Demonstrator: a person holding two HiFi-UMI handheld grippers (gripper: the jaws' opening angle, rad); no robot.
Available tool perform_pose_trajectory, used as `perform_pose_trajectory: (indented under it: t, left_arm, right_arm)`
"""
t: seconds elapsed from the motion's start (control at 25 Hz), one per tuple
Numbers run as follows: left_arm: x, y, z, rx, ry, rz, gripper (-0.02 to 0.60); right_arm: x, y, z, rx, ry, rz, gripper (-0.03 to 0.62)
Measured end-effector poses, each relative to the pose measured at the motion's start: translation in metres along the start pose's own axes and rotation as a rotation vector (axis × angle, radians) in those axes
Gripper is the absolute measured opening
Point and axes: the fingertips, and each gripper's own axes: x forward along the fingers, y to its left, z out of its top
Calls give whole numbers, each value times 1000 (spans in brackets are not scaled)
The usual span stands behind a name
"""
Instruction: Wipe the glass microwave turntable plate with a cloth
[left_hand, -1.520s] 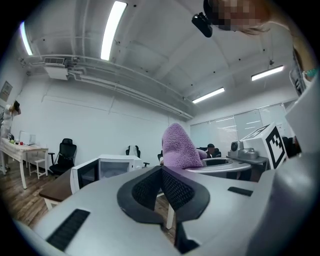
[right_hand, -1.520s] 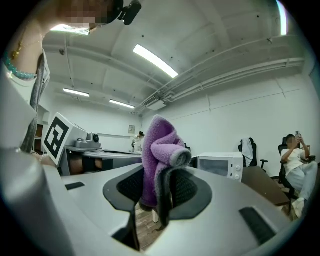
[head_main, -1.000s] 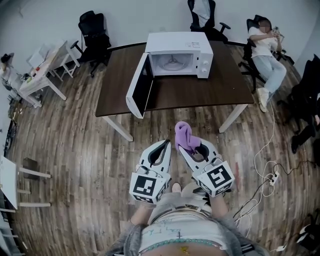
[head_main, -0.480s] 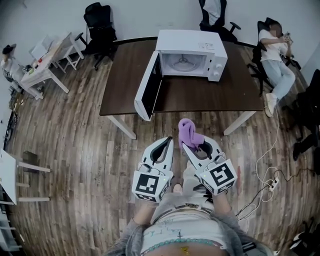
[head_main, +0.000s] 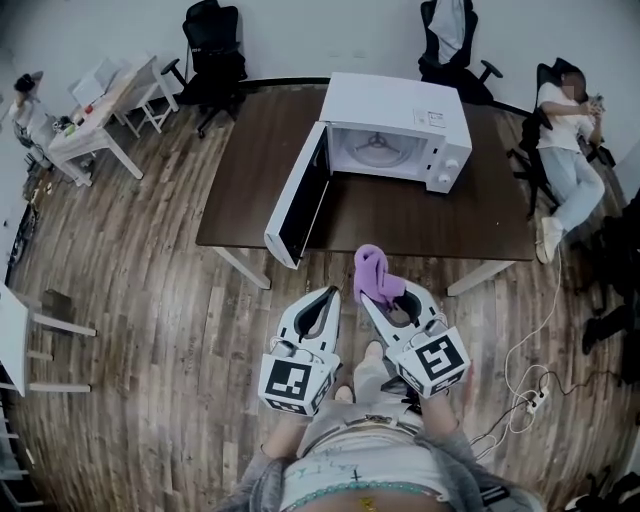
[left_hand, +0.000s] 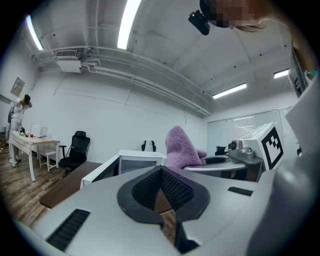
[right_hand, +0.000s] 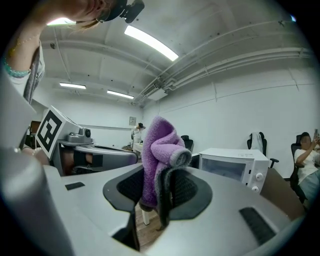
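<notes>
Brown table (head_main: 255, 170); black chair (head_main: 215, 45); seated person (head_main: 570, 135)

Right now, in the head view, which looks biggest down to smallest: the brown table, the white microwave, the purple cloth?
1. table
2. microwave
3. cloth, smallest though nearest the camera

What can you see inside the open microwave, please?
The round turntable plate lies on the cavity floor of the microwave; nothing else shows. The casing covers the cavity's upper part.
</notes>
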Motion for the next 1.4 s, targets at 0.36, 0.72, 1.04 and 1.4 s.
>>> perform_pose_trajectory:
  t: [0.36, 0.72, 1.04, 1.4]
  left_arm:
    - [86, -18, 8, 3, 13, 0, 5]
    - [138, -42, 20, 40, -12, 18, 5]
    - [153, -47, 18, 43, 14, 30, 5]
    - [192, -42, 13, 78, 59, -64, 5]
  right_arm:
    - [-2, -91, 6, 49, -27, -3, 132]
    - [-11, -143, 6, 57, -46, 26, 132]
    - [-17, -162, -1, 86, -44, 26, 132]
    - [-16, -201, -12, 133, -42, -104, 132]
